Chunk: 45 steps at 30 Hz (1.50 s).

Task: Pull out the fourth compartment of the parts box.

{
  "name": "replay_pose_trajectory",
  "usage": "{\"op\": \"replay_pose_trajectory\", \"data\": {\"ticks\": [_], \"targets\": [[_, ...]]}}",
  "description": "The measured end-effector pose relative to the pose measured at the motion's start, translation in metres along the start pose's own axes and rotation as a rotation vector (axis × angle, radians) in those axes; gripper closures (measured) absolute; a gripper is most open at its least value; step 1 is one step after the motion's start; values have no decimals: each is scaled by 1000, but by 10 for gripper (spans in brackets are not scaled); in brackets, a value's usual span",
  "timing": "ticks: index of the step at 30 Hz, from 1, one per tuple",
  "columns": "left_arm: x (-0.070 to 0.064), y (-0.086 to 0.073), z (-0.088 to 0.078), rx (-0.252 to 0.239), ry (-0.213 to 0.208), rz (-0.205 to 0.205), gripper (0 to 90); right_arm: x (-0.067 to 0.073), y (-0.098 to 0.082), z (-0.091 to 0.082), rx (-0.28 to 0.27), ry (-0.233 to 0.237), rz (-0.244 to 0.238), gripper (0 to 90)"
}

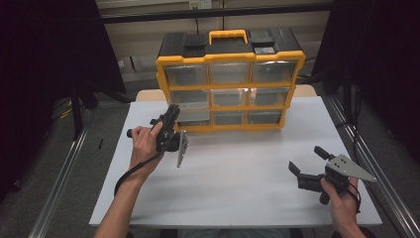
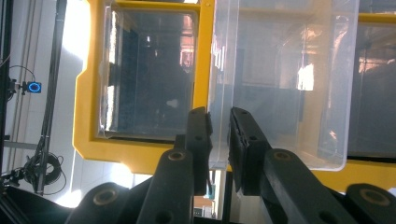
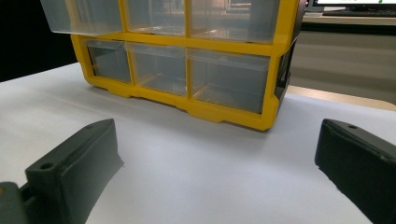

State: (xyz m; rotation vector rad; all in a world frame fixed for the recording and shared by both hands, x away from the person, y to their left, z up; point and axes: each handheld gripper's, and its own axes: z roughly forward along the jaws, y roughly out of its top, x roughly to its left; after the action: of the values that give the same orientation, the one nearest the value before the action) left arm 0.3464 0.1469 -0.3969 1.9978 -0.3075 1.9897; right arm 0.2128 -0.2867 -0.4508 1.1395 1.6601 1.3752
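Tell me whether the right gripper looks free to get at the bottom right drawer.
Probably yes: the right gripper is open, and bare table lies between it and the bottom right drawer.

You are working in a lab set up for recording, not a home or shop. Take the yellow drawer cabinet (image 1: 230, 82) as your landmark: it stands on a plain white desk (image 1: 237, 188), black curtains (image 1: 44, 59) hang to either side of it, metal rails (image 1: 59, 183) run along the grey floor on both sides, and a small camera with a blue ring light (image 2: 34, 87) sits on a stand off to its side.
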Motion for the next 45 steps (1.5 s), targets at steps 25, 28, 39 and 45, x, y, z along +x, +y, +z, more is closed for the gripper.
{"op": "replay_pose_trajectory", "data": {"ticks": [25,28,39,45], "targets": [[2,3,-9,-2,-1,-14,789,0,0,-2,-2,4,1,0],[1,3,-11,8,2,-14,789,0,0,-2,-1,2,0,0],[1,3,-15,-5,-7,-12,789,0,0,-2,5,4,1,0],[2,5,-18,-3,-4,-4,789,1,0,0,6,9,1,0]]}}
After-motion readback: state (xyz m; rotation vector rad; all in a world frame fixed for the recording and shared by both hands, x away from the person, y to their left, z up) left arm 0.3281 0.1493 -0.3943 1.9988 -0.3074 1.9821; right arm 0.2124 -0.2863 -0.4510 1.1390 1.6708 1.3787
